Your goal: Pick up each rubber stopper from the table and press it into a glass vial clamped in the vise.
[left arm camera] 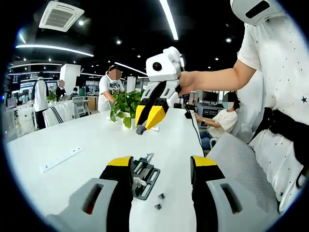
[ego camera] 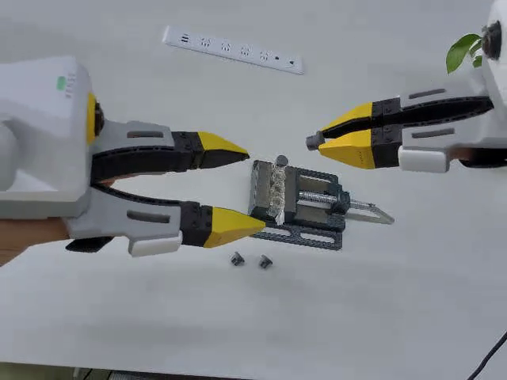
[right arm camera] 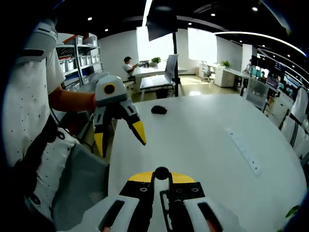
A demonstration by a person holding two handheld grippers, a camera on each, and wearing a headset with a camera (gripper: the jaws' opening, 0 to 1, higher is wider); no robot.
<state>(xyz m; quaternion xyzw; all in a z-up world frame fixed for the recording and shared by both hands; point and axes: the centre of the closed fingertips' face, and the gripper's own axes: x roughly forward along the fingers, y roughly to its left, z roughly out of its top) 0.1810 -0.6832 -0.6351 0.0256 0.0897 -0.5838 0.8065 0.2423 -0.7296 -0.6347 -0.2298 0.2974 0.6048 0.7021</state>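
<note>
White table [ego camera: 119, 317], dark grey vise [ego camera: 313, 210], grey rubber stoppers [ego camera: 237, 258], white power strip [ego camera: 234, 49]

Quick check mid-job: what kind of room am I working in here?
Most likely an open-plan office rather than a workshop: a large white table carrying a power strip, a person seated at a desk further back, a potted plant, and long ceiling lights.

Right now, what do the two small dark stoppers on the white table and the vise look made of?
Small dark grey stoppers: dull matte surface, probably rubber. Dark grey bench vise: looks like painted or coated metal; its bare threaded screw shines like steel.
</note>
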